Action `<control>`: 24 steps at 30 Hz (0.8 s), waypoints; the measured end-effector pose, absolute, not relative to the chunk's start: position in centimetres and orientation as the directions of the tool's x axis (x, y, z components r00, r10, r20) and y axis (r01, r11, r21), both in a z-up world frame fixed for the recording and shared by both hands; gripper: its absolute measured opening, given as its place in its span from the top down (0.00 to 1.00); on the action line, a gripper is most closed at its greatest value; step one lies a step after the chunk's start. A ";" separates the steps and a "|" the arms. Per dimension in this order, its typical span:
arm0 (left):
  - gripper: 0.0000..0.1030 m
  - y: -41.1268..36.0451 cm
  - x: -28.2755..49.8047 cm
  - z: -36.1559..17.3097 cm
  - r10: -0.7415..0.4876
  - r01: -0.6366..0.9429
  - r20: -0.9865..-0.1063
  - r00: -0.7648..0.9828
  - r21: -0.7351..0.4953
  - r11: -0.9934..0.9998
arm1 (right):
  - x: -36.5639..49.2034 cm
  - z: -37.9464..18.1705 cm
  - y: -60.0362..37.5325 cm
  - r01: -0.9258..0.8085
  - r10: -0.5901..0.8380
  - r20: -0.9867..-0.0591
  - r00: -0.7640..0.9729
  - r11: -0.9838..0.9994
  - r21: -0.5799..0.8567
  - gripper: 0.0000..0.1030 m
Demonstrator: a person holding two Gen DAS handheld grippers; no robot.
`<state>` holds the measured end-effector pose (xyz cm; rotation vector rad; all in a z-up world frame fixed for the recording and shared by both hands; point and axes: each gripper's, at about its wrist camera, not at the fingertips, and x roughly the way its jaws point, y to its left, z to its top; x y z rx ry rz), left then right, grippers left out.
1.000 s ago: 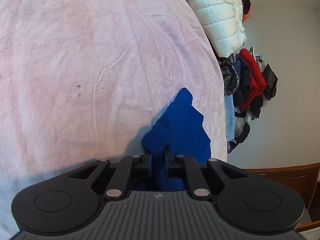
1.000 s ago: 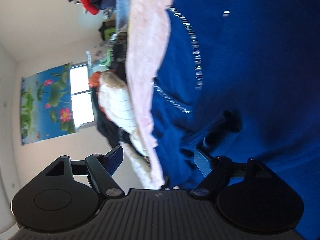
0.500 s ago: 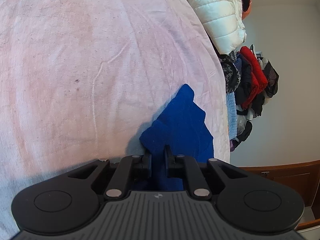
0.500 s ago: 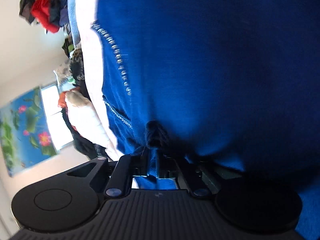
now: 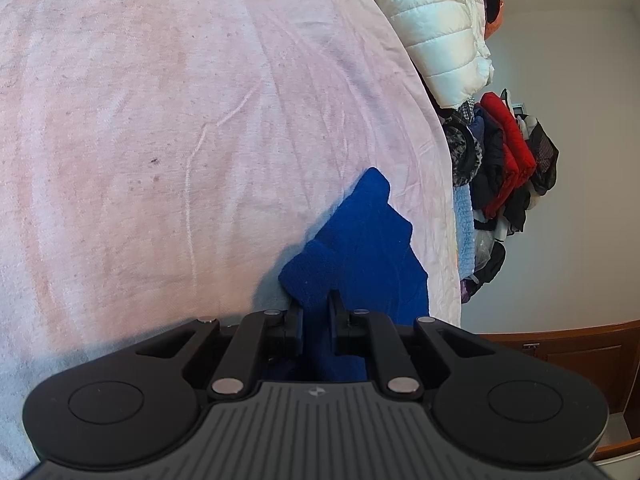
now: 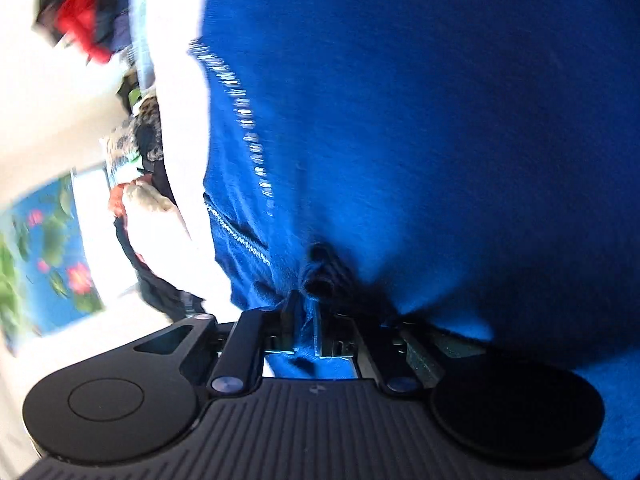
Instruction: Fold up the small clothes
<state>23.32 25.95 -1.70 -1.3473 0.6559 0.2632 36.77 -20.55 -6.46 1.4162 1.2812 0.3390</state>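
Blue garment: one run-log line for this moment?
left gripper: shut on blue garment | right gripper: shut on blue garment | surface: pink sheet | fold: not yet done

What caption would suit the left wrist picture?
Left gripper shut on a blue garment over a pink bedsheet.

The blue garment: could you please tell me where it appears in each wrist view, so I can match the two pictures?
Left wrist view: the blue garment lies lower centre on the pink sheet, pinched in the left gripper.
Right wrist view: it fills the centre and right, bunched in the right gripper.
Shared landmark: the white puffer jacket.
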 end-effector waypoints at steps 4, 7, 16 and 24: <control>0.89 26.0 23.3 -1.7 -0.190 -0.536 -0.578 0.794 -0.812 0.229 | 37.4 -0.8 -20.0 0.257 0.744 -0.478 0.467 0.403 0.879 0.93; 0.89 26.2 23.3 -1.7 -0.197 -0.534 -0.575 0.794 -0.815 0.225 | 35.0 5.9 -19.7 -0.102 0.728 -0.377 0.572 0.520 0.848 0.93; 0.89 25.4 23.7 -1.7 -0.207 -0.533 -0.584 0.785 -0.807 0.253 | 29.6 -0.4 -24.5 -0.053 0.659 -0.577 0.482 0.679 0.732 0.84; 0.89 25.2 23.9 -1.6 -0.198 -0.542 -0.594 0.780 -0.799 0.262 | 30.2 0.0 -25.0 -0.032 0.664 -0.519 0.538 0.631 0.775 0.42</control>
